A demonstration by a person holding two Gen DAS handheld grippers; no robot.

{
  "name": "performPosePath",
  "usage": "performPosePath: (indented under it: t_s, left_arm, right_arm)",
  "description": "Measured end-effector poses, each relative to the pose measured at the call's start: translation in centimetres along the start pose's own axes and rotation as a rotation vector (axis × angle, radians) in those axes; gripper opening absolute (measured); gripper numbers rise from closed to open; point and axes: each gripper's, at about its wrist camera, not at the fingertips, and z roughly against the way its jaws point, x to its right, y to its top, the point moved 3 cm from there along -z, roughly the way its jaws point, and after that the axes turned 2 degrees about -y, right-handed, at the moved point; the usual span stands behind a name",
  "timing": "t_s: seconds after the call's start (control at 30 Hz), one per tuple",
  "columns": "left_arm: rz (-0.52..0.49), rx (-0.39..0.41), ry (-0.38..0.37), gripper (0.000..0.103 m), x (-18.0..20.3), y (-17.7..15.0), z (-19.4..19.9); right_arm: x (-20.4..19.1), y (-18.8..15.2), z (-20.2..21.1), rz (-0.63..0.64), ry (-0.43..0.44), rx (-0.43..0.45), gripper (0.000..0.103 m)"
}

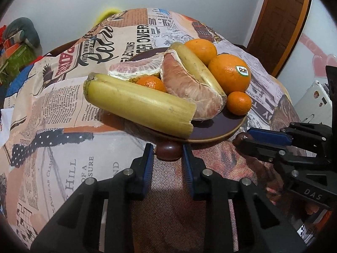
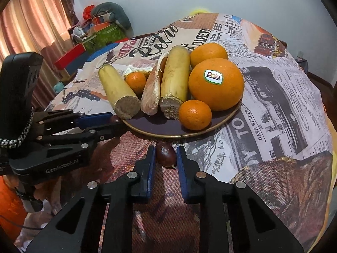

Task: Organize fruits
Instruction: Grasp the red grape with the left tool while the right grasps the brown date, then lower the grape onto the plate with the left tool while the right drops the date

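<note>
A dark plate [image 1: 212, 132] [image 2: 160, 128] holds two banana pieces [image 1: 139, 105] [image 2: 118, 90], pomelo segments [image 1: 189, 86] [image 2: 150, 92], two big oranges, one with a Dole sticker [image 1: 229, 73] [image 2: 215, 84], and small mandarins [image 1: 239, 103] [image 2: 194, 115]. My left gripper [image 1: 168, 152] is shut on a small dark brown fruit [image 1: 168, 150] just below the plate's near rim. My right gripper [image 2: 166, 155] is shut on another small dark brown fruit [image 2: 166, 155] by the near rim; it also shows in the left wrist view [image 1: 242, 138].
The table is covered by a newspaper-print cloth [image 1: 63, 109] [image 2: 284, 113]. Boxes and clutter [image 2: 96, 33] stand by the wall and curtain at the left. A wooden door [image 1: 280, 21] is at the far right.
</note>
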Motion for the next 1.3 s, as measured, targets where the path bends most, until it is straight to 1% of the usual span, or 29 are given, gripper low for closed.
performPosePath:
  t_s: [0.23,0.37,0.5,0.6,0.7,0.83,1.03,1.3]
  left_arm:
    - [-0.014,0.015,-0.003,0.027,0.7,-0.5,1.6]
    - [-0.023,0.046,-0.002,0.027,1.0,-0.1,3.2]
    - [-0.024,0.094,-0.005,0.027,1.3,1.0,4.8]
    - [-0.028,0.139,-0.004,0.027,1.4,2.5,5.8]
    - [-0.031,0.167,-0.005,0.027,1.4,3.9,6.1]
    - [-0.036,0.185,-0.001,0.027,1.3,5.4,5.7]
    - [-0.029,0.17,0.011,0.027,0.3,7.0,3.9]
    - [-0.033,0.144,0.007,0.027,-0.2,7.3,1.7]
  right_arm:
    - [0.1,0.2,1.3,-0.005,-0.013,0.026,0.018]
    - [0.1,0.7,2.3,-0.003,-0.02,0.051,0.018]
    - [0.1,1.7,3.0,0.004,-0.026,0.082,0.018]
    - [0.2,2.7,3.5,0.009,-0.03,0.108,0.018]
    - [0.4,3.7,3.7,0.013,-0.037,0.131,0.018]
    - [0.7,5.2,3.5,0.022,-0.042,0.153,0.018]
    - [1.2,7.3,2.1,0.045,-0.053,0.164,0.018]
    - [1.8,9.2,-0.3,0.069,-0.071,0.153,0.018]
